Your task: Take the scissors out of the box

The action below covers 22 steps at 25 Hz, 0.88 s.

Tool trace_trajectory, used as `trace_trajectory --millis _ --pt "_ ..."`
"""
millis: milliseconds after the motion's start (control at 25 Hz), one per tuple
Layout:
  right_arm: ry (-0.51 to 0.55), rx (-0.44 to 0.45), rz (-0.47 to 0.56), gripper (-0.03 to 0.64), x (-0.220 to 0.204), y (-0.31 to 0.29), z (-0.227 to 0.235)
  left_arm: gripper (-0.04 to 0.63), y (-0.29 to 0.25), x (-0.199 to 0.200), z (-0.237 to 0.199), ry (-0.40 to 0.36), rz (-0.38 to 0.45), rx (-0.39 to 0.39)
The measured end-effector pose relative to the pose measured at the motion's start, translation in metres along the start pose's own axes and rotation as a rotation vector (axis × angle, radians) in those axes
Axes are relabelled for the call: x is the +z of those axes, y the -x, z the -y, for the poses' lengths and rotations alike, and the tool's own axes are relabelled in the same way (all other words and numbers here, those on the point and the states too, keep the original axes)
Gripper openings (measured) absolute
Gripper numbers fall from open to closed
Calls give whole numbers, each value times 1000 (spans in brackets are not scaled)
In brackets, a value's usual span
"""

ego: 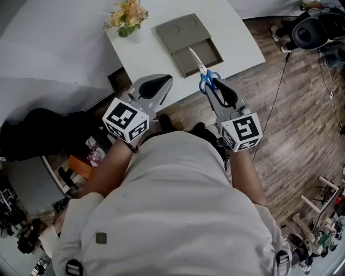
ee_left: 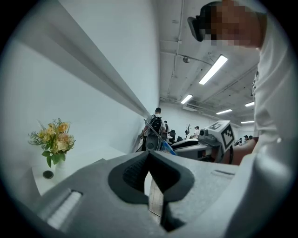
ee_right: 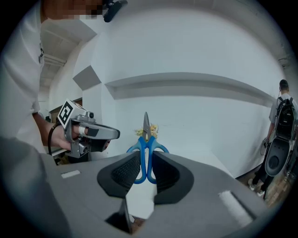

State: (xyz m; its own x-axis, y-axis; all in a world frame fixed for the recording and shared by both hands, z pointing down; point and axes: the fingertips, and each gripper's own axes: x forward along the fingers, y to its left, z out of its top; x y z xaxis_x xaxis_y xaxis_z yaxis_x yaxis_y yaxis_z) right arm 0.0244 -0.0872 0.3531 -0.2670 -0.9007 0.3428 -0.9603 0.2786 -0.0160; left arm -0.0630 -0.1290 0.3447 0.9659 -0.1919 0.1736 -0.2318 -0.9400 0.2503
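Observation:
Blue-handled scissors [ego: 204,73] point blade-first away from me, held above the near edge of the white table [ego: 237,38]. My right gripper [ego: 213,86] is shut on their handles; in the right gripper view the scissors [ee_right: 145,139] stand upright between the pads of the right gripper [ee_right: 145,159]. The grey box [ego: 186,32] lies open on the table beyond them, its tray showing nothing inside. My left gripper [ego: 160,82] hovers at the table's near edge, to the left, shut with nothing in it. In the left gripper view the tips of the left gripper [ee_left: 149,155] meet.
A small vase of flowers [ego: 126,16] stands at the table's far left corner. Wooden floor with cables and equipment [ego: 315,29] lies to the right. Bags and clutter [ego: 81,161] sit on the floor at the left. People stand in the background [ee_left: 157,123].

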Motion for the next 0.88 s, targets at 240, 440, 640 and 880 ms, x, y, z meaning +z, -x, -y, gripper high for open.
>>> trace_trajectory --millis 240,440,640,880 --pt "9 25 26 100 -3 37 4 5 -8 7 36 -22 16 13" --pt "0 58 37 100 -16 79 14 5 -22 -2 76 -15 11 45" --pt "11 107 35 100 -37 126 22 5 -35 -16 127 -12 21 80" --pt "22 176 42 100 -63 180 20 5 -39 -34 191 -13 35 136"
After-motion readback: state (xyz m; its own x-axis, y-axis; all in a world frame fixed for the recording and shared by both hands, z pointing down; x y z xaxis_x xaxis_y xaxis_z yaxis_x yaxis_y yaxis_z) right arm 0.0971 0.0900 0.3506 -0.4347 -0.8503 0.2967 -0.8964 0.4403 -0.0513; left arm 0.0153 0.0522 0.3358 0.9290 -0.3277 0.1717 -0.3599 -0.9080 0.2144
